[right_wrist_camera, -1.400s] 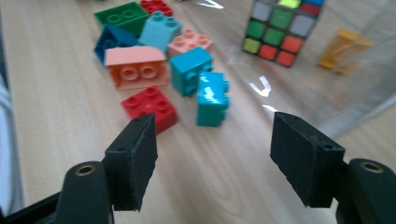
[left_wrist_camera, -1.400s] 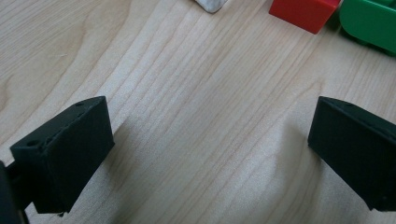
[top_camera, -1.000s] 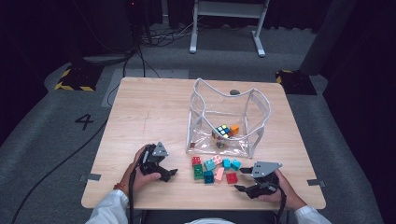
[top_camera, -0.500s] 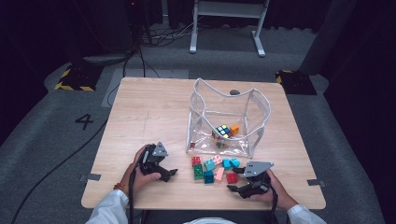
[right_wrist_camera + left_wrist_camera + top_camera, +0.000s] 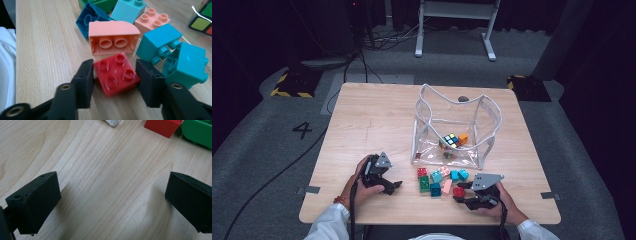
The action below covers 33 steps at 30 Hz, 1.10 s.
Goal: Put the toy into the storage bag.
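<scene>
A pile of toy bricks (image 5: pixel 439 180) in red, green, blue, teal and pink lies on the wooden table (image 5: pixel 372 120), in front of a clear plastic bag (image 5: pixel 482 125). My right gripper (image 5: pixel 460 192) sits at the pile's right end. Its jaws have just been closing, and in the right gripper view my right gripper (image 5: pixel 115 65) is shut on a red brick (image 5: pixel 116 72), one pad on each side. A pink brick (image 5: pixel 113 37) and teal bricks (image 5: pixel 185 65) crowd close behind it. My left gripper (image 5: pixel 394 186) rests left of the pile; my left gripper (image 5: pixel 112 190) is open over bare wood.
Inside the bag lie a colour-puzzle cube (image 5: pixel 450 141) and an orange brick (image 5: pixel 463 138). The left gripper view shows a red brick (image 5: pixel 162 126) and a green brick (image 5: pixel 197 132) just ahead of the jaws. The table's front edge runs close under both hands.
My right gripper has edged left into the pile and its jaws have come together on the red brick. The left gripper has stayed put.
</scene>
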{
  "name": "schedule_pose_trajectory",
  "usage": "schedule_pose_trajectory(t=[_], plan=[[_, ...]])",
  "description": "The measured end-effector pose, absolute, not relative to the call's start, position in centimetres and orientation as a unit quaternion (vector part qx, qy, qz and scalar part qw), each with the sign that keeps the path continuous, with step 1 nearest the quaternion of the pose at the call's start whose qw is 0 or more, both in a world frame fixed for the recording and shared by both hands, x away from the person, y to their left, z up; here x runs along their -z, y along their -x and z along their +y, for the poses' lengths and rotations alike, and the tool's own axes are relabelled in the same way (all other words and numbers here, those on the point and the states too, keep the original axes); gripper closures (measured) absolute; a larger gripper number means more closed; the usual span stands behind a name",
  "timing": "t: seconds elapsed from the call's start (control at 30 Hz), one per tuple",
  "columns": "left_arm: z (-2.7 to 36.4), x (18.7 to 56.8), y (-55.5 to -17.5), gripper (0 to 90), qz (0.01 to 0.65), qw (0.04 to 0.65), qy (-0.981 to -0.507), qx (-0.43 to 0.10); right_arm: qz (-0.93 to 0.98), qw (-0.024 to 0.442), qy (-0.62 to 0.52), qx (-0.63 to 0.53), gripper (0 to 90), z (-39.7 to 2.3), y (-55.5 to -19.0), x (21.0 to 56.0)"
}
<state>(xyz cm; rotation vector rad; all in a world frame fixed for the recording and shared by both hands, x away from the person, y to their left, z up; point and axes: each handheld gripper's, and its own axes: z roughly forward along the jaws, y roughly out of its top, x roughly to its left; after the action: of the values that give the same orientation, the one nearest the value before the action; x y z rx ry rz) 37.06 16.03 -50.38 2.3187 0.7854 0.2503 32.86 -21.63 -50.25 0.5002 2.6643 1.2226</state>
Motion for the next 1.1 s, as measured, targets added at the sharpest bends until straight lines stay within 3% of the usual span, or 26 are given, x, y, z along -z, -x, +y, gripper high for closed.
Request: schedule_pose_trajectory(t=[0.03,0.4,1.1], plan=[[16.1,50.4,-37.1,0.2,0.3,0.332,-0.889,-0.098,0.891,0.083,-0.172,-0.411,58.2,-21.7,-32.8,50.2],[16.0,50.4,-37.1,0.2,0.301,0.334,-0.888,-0.096,0.895,0.098,-0.159,-0.406,58.9,-22.4,-32.6,50.0],[16.0,50.4,-37.1,0.2,0.301,0.334,-0.888,-0.096,0.875,0.122,-0.195,-0.426,59.0,-28.4,-33.0,46.8]])
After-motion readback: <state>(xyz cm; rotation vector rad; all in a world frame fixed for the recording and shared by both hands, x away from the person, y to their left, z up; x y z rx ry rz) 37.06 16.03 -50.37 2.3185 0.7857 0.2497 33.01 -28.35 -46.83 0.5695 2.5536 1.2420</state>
